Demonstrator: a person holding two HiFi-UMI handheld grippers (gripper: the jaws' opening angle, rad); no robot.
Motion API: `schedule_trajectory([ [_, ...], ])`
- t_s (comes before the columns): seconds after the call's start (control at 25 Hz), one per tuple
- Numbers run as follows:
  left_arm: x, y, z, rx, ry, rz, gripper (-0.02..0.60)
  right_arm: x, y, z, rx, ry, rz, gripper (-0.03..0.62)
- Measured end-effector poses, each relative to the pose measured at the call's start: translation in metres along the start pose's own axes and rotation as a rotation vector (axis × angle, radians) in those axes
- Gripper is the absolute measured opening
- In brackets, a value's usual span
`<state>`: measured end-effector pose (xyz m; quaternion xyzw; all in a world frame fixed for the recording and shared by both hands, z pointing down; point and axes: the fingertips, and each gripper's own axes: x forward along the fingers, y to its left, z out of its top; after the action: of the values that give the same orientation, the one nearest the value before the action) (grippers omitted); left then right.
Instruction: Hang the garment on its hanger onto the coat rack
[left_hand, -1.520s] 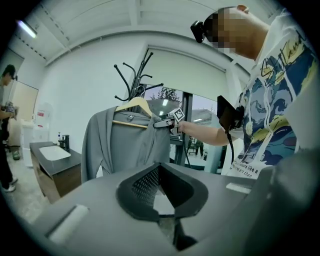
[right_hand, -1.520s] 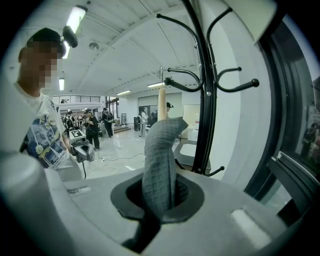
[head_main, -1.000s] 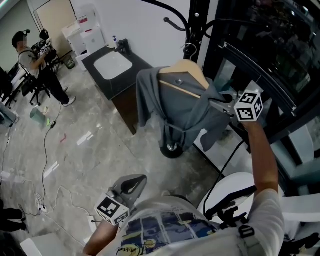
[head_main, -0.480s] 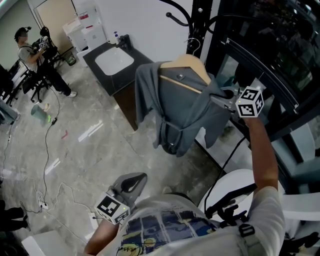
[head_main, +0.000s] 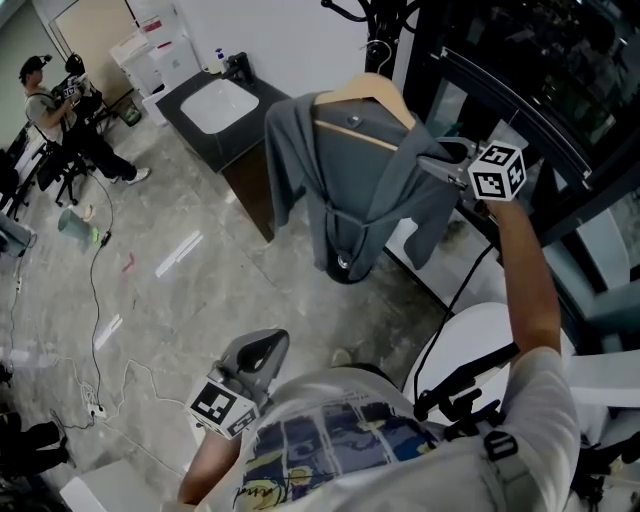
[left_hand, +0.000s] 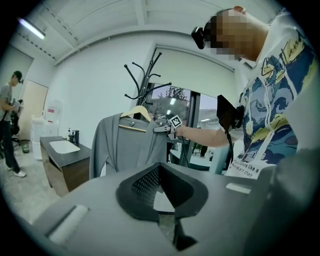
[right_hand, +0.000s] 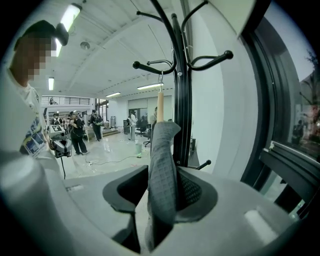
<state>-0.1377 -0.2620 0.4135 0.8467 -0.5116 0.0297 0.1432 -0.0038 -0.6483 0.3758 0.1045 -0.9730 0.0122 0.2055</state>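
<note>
A grey garment (head_main: 350, 170) hangs on a wooden hanger (head_main: 360, 92) beside the black coat rack (head_main: 385, 15). In the right gripper view the hanger's metal hook (right_hand: 161, 75) sits over a curved rack arm (right_hand: 155, 64). My right gripper (head_main: 435, 165) is at the garment's right shoulder. Its jaws are opening; the grey cloth (right_hand: 162, 165) stands between them, with a dark gap on the left side. My left gripper (head_main: 255, 352) is held low near the person's body, shut and empty; it looks toward the garment (left_hand: 125, 145).
A dark counter with a white sink (head_main: 215, 105) stands left of the rack. The rack's round base (head_main: 345, 270) rests on the marble floor. A dark window frame (head_main: 560, 120) runs along the right. A person (head_main: 60, 110) stands far left; cables (head_main: 90, 300) trail across the floor.
The garment on its hanger has risen and shifted toward the rack, with my right gripper following at its shoulder. My left gripper has stayed low.
</note>
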Motion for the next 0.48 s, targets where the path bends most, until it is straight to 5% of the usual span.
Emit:
schedule_trajectory([
  [0.48,-0.055,-0.015,-0.012,0.010,-0.008,-0.052,0.003,-0.060,0.003,-0.023,0.085,0.003,-0.250,0.222],
])
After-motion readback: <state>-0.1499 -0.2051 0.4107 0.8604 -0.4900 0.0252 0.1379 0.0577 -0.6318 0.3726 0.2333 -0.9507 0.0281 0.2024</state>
